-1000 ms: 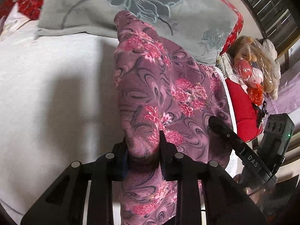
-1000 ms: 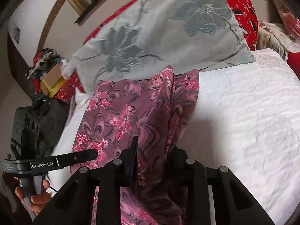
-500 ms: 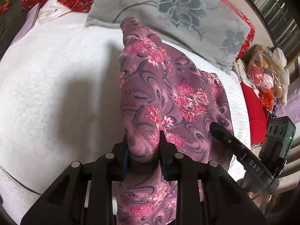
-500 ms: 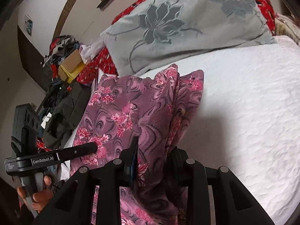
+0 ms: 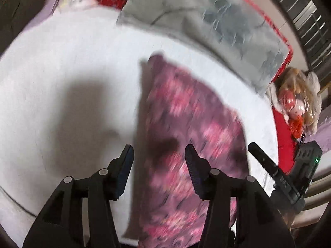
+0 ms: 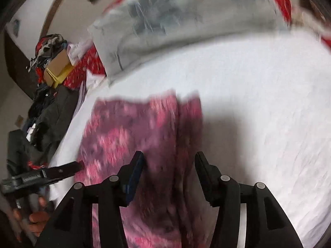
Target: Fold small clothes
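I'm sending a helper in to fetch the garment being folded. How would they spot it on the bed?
Start at the bed's white cover, with a big grey flowered pillow at its head. Just below that pillow, towards the near edge, lies a purple cloth with pink flowers. It is the only patterned purple piece on the white; nearby fabrics are grey or red.

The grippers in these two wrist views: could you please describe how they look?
Both are matte black plastic. The left gripper and right gripper each have two angular fingers with round silver rivets and dark bluish ribbed pads. The right gripper's body carries a small green light and white lettering.
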Demonstrator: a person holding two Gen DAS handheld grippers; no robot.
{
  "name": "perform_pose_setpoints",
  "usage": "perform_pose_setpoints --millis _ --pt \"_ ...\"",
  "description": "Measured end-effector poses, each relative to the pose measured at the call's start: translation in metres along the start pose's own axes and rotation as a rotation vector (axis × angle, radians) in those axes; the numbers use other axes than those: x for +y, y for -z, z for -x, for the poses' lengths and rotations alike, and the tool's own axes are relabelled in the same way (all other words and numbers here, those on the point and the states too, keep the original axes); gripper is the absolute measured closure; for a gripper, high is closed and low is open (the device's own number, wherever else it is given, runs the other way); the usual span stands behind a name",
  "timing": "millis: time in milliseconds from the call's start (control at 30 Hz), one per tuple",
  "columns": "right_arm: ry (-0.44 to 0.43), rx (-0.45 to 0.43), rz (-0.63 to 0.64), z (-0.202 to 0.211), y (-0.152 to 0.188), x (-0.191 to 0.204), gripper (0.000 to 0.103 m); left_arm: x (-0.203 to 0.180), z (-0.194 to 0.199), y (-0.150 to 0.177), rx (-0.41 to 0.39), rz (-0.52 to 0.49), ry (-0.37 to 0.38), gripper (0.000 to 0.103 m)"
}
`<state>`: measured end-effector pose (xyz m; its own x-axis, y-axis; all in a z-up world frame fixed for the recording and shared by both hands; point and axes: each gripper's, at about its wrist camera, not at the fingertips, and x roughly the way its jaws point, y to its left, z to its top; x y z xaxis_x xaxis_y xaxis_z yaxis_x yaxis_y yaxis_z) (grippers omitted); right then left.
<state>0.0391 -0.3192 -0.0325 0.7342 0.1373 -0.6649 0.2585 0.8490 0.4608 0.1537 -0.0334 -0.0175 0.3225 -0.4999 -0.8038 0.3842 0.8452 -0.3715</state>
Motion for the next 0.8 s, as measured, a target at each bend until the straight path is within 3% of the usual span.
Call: perform_pose_setpoints --millis 100,233,300,367,500,567,700,733,800 --pt "-0.04 -0.045 0.081 -0.005 -0.016 0.026 0.052 -0.02 -0.012 -0.022 -0.028 -0.058 -0.026 0.047" --pt "-0.015 -0.021 0.145 -0.037 -0.025 0.038 0.059 -0.034 -0.062 -0.041 0.002 -0.135 -0.166 0.042" --pt "0.048 0.024 0.13 -0.061 -0.026 0.025 0.07 -0.028 -0.095 -0.049 0.053 -0.109 -0.212 0.024" --pt "0.037 0.022 0.122 -0.071 -0.027 0.012 0.077 -0.014 -0.104 -0.058 0.059 -0.031 -0.189 0.019" --pt "0.038 0.06 0.139 -0.061 -0.039 0.012 0.079 -0.003 -0.09 -0.071 0.088 0.016 -0.112 0.025" --pt "0.018 0.055 0.137 -0.044 -0.043 0.012 0.072 -0.007 -0.064 -0.063 0.042 -0.045 -0.108 0.025" --pt "-0.137 0.055 0.212 -0.006 -0.028 0.016 0.069 -0.012 -0.035 -0.021 -0.008 -0.15 -0.118 0.025" --pt "-0.146 0.069 0.23 -0.003 -0.02 0.017 0.065 -0.012 -0.039 -0.012 0.004 -0.159 -0.135 0.025" --pt "-0.078 0.138 0.291 -0.017 0.0 0.019 0.064 -0.013 -0.058 0.003 0.054 -0.176 -0.181 0.022"
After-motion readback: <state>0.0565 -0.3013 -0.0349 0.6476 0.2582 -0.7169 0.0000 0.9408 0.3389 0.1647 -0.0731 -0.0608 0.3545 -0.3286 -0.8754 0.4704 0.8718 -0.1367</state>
